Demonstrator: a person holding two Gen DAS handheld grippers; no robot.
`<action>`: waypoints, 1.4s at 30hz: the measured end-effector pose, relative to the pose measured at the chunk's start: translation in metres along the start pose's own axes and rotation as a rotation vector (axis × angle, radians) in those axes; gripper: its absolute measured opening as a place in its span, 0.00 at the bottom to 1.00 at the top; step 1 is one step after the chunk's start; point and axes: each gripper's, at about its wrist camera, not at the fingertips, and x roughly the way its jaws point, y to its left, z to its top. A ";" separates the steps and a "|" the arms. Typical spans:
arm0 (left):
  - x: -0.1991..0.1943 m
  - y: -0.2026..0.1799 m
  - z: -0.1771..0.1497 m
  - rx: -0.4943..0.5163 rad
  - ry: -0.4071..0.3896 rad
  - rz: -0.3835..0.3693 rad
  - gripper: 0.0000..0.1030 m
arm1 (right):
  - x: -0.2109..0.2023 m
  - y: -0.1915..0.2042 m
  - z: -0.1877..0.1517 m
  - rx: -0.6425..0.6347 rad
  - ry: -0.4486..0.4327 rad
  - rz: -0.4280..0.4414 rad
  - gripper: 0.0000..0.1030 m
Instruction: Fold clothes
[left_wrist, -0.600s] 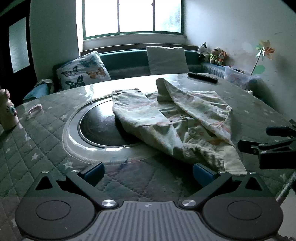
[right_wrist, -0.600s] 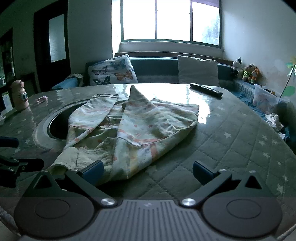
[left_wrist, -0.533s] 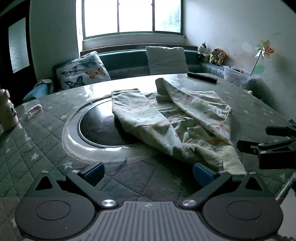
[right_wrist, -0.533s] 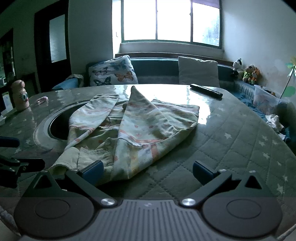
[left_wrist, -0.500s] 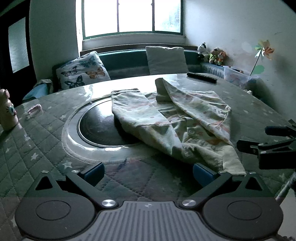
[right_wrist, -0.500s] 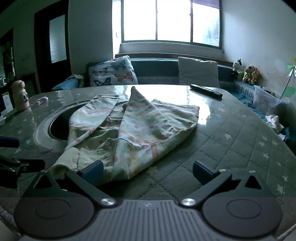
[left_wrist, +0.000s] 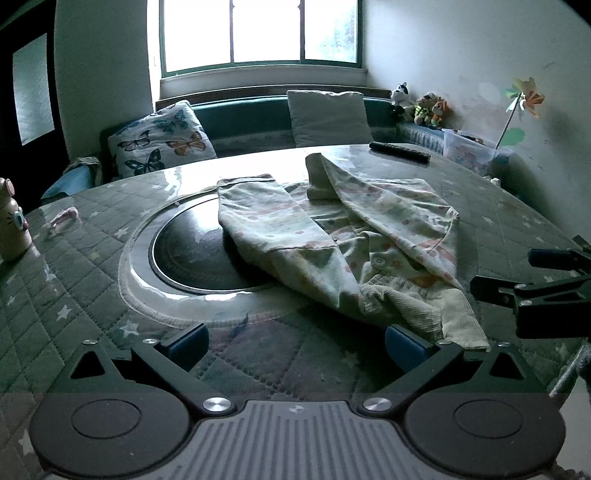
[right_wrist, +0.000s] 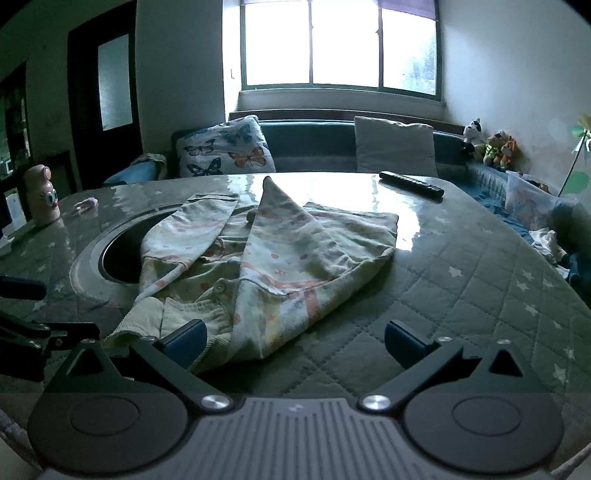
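A pale patterned child's garment (left_wrist: 332, 236) lies loosely folded on the round quilted table (left_wrist: 74, 280), partly over the dark glass disc (left_wrist: 195, 254). Its ribbed hem (left_wrist: 417, 310) is nearest me. My left gripper (left_wrist: 295, 341) stands open just short of the hem, nothing between its fingers. In the right wrist view the same garment (right_wrist: 280, 258) spreads ahead, and my right gripper (right_wrist: 295, 338) is open, its left finger against the ribbed hem (right_wrist: 173, 317). Each gripper shows at the other view's edge.
A black remote (right_wrist: 411, 183) lies at the table's far right. A pink bottle with cartoon eyes (right_wrist: 41, 194) and a small pink item (right_wrist: 86, 204) sit far left. Beyond the table are a sofa with a butterfly cushion (left_wrist: 160, 142), a grey cushion (left_wrist: 327, 112) and soft toys (left_wrist: 421, 103).
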 end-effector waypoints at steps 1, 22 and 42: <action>0.000 0.000 0.000 0.000 0.000 -0.001 1.00 | 0.000 0.001 0.001 -0.001 0.001 0.001 1.00; 0.009 -0.002 0.013 0.024 0.006 0.004 1.00 | 0.008 0.010 0.009 -0.013 0.023 0.043 1.00; 0.046 0.000 0.047 0.054 0.012 0.035 1.00 | 0.047 0.003 0.039 -0.035 0.040 0.068 0.99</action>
